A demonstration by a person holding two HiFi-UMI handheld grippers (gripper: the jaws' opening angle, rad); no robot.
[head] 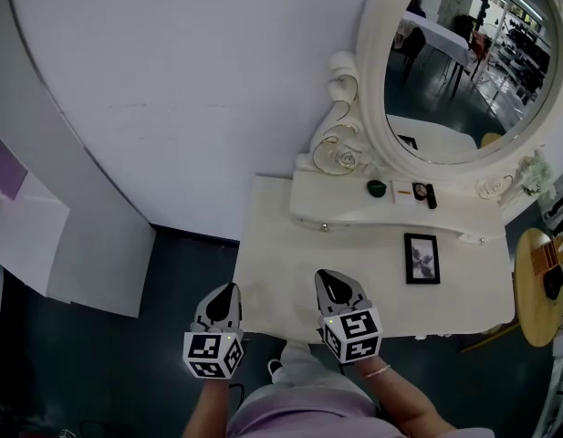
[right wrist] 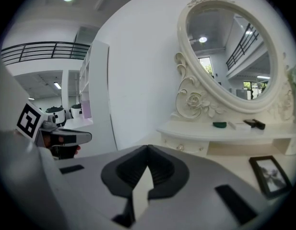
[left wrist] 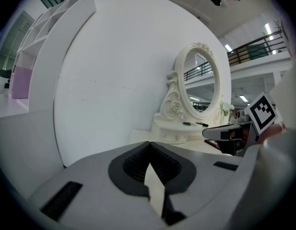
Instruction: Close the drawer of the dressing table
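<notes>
The white dressing table (head: 290, 263) stands against a curved white wall, with an oval mirror (head: 463, 53) above a raised shelf (head: 390, 215). The shelf's small drawer fronts carry knobs (right wrist: 180, 148) and look flush. Both grippers hover near the table's front edge, pointing at the mirror. My left gripper (head: 228, 292) (left wrist: 149, 143) is off the front left corner, its jaws shut and empty. Over the tabletop, my right gripper (head: 334, 281) (right wrist: 148, 147) also has its jaws shut on nothing. Neither touches the furniture.
A framed picture (head: 422, 258) lies on the tabletop right of the right gripper. A green item (head: 377, 188) and small cosmetics (head: 425, 192) sit on the shelf. A round wooden stool (head: 541, 286) stands at the right, a white panel (head: 80, 245) at the left, over dark floor.
</notes>
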